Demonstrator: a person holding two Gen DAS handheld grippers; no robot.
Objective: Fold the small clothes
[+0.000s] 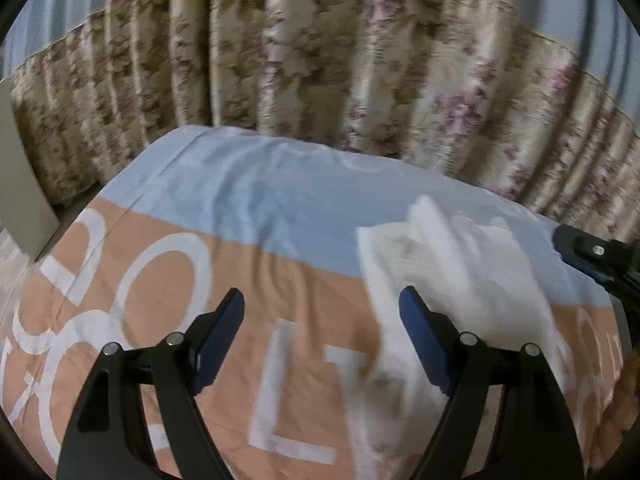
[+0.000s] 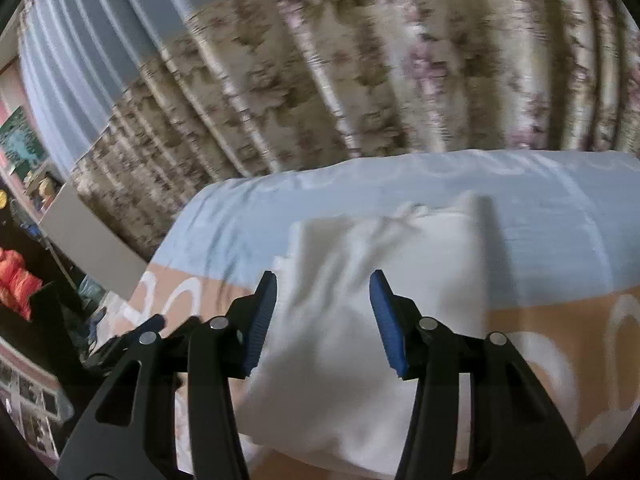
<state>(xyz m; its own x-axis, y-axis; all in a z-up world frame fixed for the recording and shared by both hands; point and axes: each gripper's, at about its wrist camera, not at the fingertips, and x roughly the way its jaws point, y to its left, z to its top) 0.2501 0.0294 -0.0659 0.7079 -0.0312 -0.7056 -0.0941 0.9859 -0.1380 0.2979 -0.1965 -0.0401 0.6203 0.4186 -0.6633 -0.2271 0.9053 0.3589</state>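
Lying limp on the bed [image 2: 560, 216], the white garment [image 2: 360, 320] looks light and floppy. Both claws, left [image 1: 322, 320] and right [image 2: 323, 316], gape empty; pinch a corner.

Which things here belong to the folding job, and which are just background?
Part of the job:
- white garment, lying on the bedspread
- left claw, open
- right claw, open above the garment

Just there:
- blue and peach lettered bedspread
- floral curtain
- orange cloth at the far left
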